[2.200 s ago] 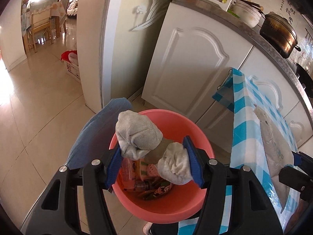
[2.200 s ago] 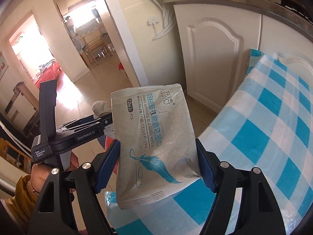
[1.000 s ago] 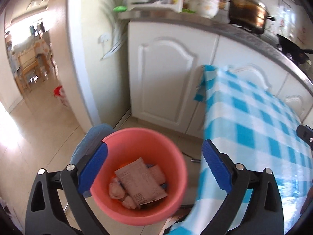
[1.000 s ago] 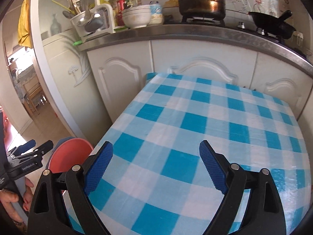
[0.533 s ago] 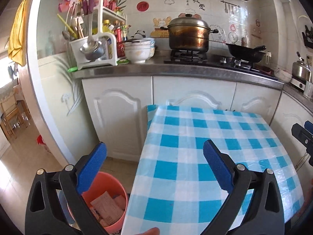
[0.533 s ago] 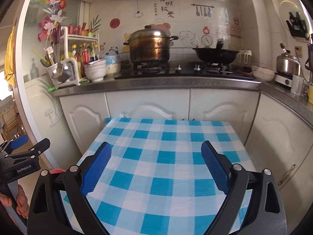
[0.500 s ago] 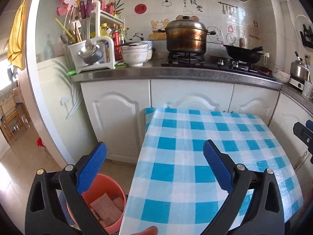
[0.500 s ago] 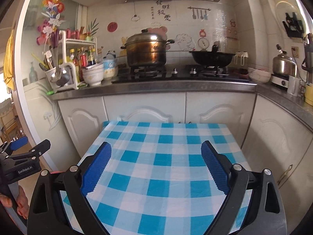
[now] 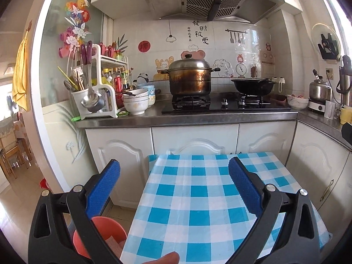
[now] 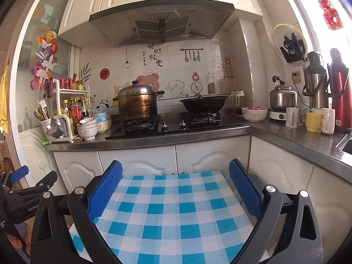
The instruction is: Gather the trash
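My left gripper (image 9: pixel 174 165) is open and empty above the table with the blue-and-white checked cloth (image 9: pixel 187 198). Low on the left, beside the table, the red bucket (image 9: pixel 99 233) stands on the floor, a scrap of paper trash (image 9: pixel 112 242) visible inside. My right gripper (image 10: pixel 176 165) hovers over the same table (image 10: pixel 176 209); its jaws are opening and hold nothing. No trash lies on the cloth that I can see. In the right wrist view the left gripper (image 10: pixel 36 177) appears at the left edge, held by a hand (image 10: pixel 15 242).
Behind the table stand white cabinets (image 9: pixel 193 140) under a steel counter carrying a large pot (image 9: pixel 190 79), a wok (image 9: pixel 253 85), stacked bowls (image 9: pixel 135 103) and a utensil rack (image 9: pixel 94 88). Cups and thermoses (image 10: pixel 340 101) line the right counter. A fingertip (image 9: pixel 162 259) shows at the bottom.
Both grippers let go of the tissues and the wipes packet over the bucket, then rose and tilted up from the bucket and cloth towards the counter. The right jaws widened slightly.
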`<state>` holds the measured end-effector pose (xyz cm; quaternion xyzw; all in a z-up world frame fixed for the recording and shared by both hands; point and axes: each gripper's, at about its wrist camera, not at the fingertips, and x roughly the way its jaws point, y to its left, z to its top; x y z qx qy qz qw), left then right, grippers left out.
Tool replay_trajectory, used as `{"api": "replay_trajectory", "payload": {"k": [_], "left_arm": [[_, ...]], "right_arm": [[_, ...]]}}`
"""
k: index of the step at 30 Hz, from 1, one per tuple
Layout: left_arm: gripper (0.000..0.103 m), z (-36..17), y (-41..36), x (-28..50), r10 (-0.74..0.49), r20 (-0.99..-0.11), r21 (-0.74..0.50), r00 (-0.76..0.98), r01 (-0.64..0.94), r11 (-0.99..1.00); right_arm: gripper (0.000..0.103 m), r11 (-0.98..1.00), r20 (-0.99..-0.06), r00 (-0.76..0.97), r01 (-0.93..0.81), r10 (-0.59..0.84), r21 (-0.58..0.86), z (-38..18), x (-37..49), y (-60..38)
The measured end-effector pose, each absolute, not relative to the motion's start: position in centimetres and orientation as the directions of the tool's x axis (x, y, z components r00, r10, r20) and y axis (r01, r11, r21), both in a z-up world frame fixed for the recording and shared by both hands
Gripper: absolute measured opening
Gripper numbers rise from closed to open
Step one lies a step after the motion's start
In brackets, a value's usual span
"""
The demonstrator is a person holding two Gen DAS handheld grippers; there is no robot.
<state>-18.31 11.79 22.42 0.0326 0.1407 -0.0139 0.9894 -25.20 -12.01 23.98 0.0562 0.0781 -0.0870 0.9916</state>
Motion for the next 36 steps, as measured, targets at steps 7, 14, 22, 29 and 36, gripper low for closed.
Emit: {"api": "replay_trajectory", "payload": {"k": [7, 14, 22, 29, 36], "left_arm": [[0.099, 23.8, 11.0, -19.8, -0.031, -0.241, 0.057, 0.970, 0.046, 0.997], [0.099, 24.9, 10.9, -21.3, -0.051, -0.203, 0.038, 0.978, 0.060, 0.997], [0.099, 25.7, 11.3, -22.4, -0.063, -0.173, 0.027, 0.983, 0.069, 0.997], [0.099, 26.0, 11.5, -22.8, -0.066, -0.159, 0.019, 0.985, 0.070, 0.997], [0.099, 25.8, 11.4, -22.7, -0.074, -0.163, 0.015, 0.984, 0.078, 0.997]], "right_arm": [[0.097, 0.975, -0.115, 0.974, 0.207, -0.198, 0.079, 25.5, -27.3, -11.7], [0.097, 0.969, -0.060, 0.972, 0.232, -0.227, 0.081, 26.6, -29.4, -11.5], [0.097, 0.965, -0.020, 0.968, 0.251, -0.250, 0.081, 27.5, -30.8, -11.3], [0.098, 0.966, -0.014, 0.969, 0.248, -0.247, 0.077, 27.7, -31.1, -11.1], [0.098, 0.967, -0.018, 0.969, 0.246, -0.245, 0.073, 27.5, -31.0, -11.0]]}}
